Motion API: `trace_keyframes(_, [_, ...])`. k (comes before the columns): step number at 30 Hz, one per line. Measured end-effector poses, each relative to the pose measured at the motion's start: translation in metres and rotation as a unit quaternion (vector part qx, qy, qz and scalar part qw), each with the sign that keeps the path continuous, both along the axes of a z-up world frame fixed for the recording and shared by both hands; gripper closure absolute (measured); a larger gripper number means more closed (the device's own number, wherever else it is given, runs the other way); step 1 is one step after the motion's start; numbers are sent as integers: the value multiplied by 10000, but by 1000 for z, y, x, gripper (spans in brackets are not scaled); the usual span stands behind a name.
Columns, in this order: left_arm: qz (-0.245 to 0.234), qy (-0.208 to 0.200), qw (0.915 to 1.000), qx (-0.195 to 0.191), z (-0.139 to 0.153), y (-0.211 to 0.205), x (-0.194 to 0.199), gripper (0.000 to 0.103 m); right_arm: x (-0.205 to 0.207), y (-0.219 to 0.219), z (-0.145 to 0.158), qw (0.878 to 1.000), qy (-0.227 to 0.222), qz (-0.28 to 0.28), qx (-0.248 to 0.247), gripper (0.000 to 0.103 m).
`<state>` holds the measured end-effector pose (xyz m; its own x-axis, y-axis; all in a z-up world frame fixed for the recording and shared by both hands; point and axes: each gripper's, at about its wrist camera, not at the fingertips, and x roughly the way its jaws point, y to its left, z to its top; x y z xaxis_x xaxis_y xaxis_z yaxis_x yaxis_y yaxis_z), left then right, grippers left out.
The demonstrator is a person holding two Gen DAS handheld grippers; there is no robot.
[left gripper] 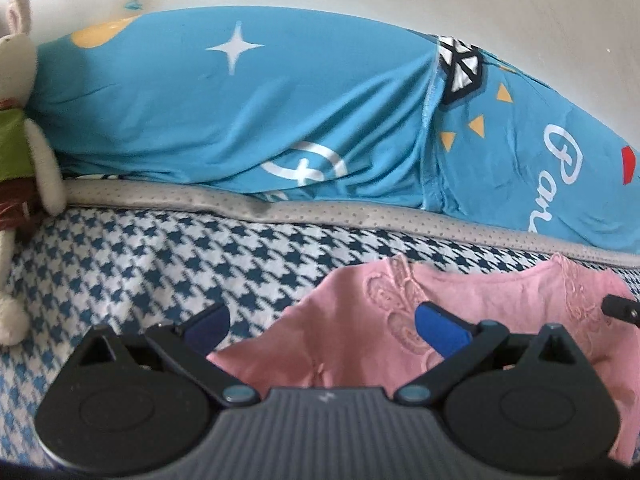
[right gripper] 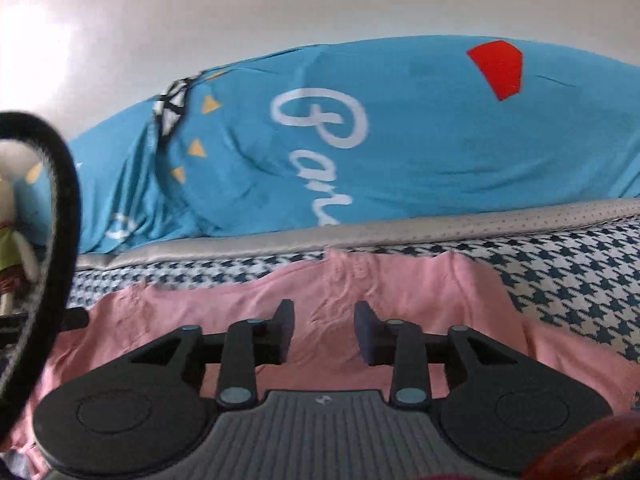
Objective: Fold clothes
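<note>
Fingers of the left gripper (left gripper: 322, 326) stand wide apart with nothing between them; the pink garment (left gripper: 460, 312) lies under the right-hand finger and runs off to that side, while the other finger hangs over the houndstooth cover (left gripper: 120, 264). Its near hem is hidden by the gripper body.

From the right wrist, the right gripper (right gripper: 324, 330) is also parted and empty, sitting squarely over the pink garment (right gripper: 400, 280), which stretches crosswise beneath both fingers, embroidered edge just ahead. How many layers it lies in cannot be made out.

Pink embroidered garment (left gripper: 360, 320), rumpled on houndstooth bedspread (left gripper: 140, 264)
</note>
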<state>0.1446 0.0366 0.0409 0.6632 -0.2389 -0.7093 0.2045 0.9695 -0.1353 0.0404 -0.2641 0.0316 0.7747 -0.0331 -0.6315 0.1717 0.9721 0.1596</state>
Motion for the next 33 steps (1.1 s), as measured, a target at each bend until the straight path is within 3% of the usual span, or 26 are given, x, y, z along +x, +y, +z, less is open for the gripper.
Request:
trace_keyframes(13, [-533,90,9985,109,-27,-21,27,0,41,-4,-17,9979,122,182,-613,55])
trace_keyframes(18, [-761,-87,9957,515,-34,-34,24,0,50,-5,-25,9967,201,251,-744,54])
trace_keyframes(22, [-846,-231,9948,510,-36,-36,21,3,52,-4,-28,9961,227,282,-807,54])
trace_keyframes(23, [-855,-261,9947,505,-37,-35,21,7,52,-3,-28,9960,213,293,-815,60])
trace_keyframes(24, [-872,-291,9945,491,-37,-35,21,9,53,-3,-28,9959,199,303,-824,71])
trace_keyframes(27, [-869,-384,9946,416,-32,-38,23,29,55,-1,-28,9958,157,313,-841,90])
trace_keyframes(33, [-941,-541,9935,357,-30,-39,22,67,58,5,-30,9944,112,321,-1004,98])
